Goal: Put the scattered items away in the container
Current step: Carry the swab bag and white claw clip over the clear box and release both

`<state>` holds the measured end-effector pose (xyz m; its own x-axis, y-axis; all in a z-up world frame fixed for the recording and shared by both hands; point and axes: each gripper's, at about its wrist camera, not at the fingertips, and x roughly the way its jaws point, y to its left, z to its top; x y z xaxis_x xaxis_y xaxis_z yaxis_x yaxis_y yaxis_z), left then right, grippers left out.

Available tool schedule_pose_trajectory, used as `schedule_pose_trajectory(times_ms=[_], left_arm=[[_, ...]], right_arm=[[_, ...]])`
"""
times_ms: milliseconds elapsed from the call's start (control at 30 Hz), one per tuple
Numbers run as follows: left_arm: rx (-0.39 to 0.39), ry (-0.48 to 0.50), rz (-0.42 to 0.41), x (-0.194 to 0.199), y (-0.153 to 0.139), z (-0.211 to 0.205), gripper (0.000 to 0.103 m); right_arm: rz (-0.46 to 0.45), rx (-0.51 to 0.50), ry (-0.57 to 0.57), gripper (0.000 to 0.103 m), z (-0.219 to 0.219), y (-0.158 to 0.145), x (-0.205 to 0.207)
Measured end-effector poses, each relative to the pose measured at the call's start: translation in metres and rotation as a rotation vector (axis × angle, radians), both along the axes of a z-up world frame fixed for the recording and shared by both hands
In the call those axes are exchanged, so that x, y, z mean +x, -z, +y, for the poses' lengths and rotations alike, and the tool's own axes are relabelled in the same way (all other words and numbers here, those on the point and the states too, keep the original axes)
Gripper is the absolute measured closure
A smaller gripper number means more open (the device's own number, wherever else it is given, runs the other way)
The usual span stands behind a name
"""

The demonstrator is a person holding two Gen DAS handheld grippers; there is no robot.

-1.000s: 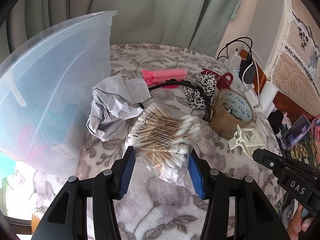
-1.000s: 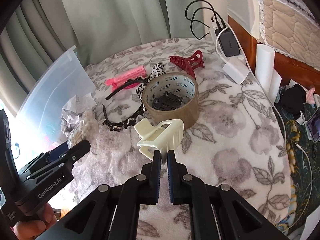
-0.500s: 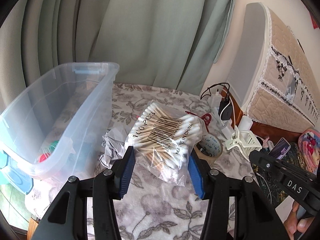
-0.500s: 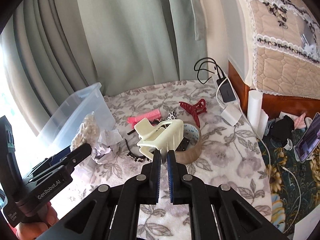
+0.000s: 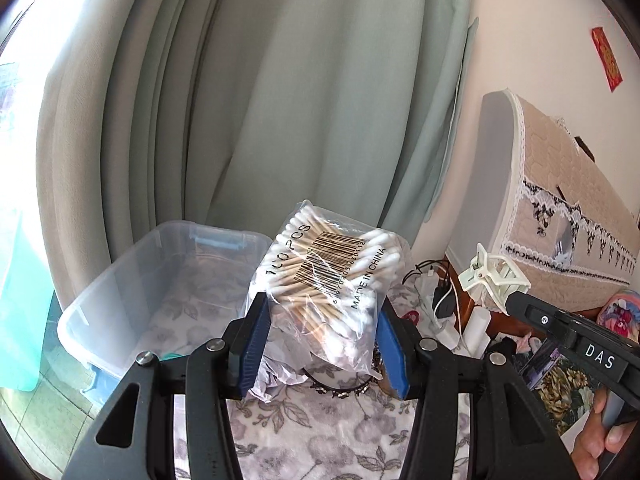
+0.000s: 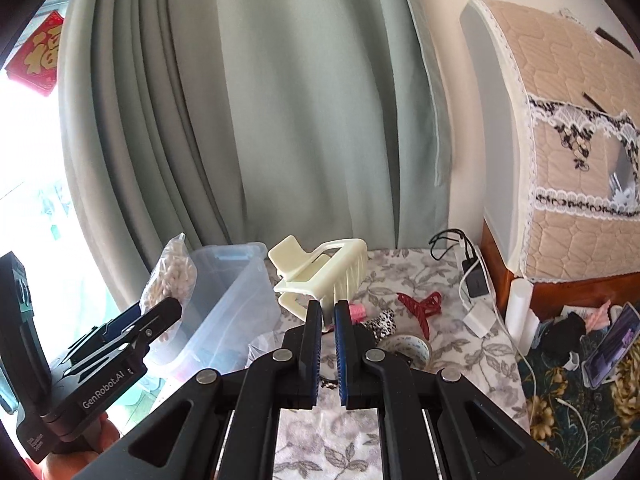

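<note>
My left gripper is shut on a clear bag of cotton swabs, held high above the flowered table. The same bag shows at the left of the right wrist view. My right gripper is shut on a cream hair claw clip, also lifted; that clip appears at the right in the left wrist view. The clear plastic container stands left of and below both grippers, and its wall shows in the right wrist view too.
On the table lie a red claw clip, a roll of brown tape, a leopard-print headband, a pink clip and crumpled paper. Chargers and cables sit at the far right edge. A green curtain hangs behind.
Both grippers rose well above the table with their loads, the swab bag and the cream clip. The views tilted up, and the container now lies lower and farther off.
</note>
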<state>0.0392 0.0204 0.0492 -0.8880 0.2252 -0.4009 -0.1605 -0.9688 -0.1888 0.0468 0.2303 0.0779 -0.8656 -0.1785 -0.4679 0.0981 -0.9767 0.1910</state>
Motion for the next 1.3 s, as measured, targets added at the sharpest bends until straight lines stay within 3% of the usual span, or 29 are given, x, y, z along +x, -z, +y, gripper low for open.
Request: schedule_pose_trajectory(times_ms=[233, 500, 867, 1300], left_arm=[[0.039, -0.077, 0.028, 0.006, -0.014, -0.036, 0.050], [0.082, -0.180, 0.040, 0.008, -0.015, -0.079, 0.050], [0.128, -0.267, -0.015, -0.002, 0.000, -0.123, 0.050], [0.161, -0.295, -0.085, -0.020, 0.027, -0.149, 0.050]], right_arm=[[0.062, 0.030, -0.083, 0.096, -0.039, -0.023, -0.005], [0.069, 0.053, -0.173, 0.096, -0.083, -0.031, -0.018], [0.023, 0.103, -0.282, 0.096, -0.134, -0.014, -0.036], [-0.079, 0.141, -0.348, 0.096, -0.170, 0.025, -0.065]])
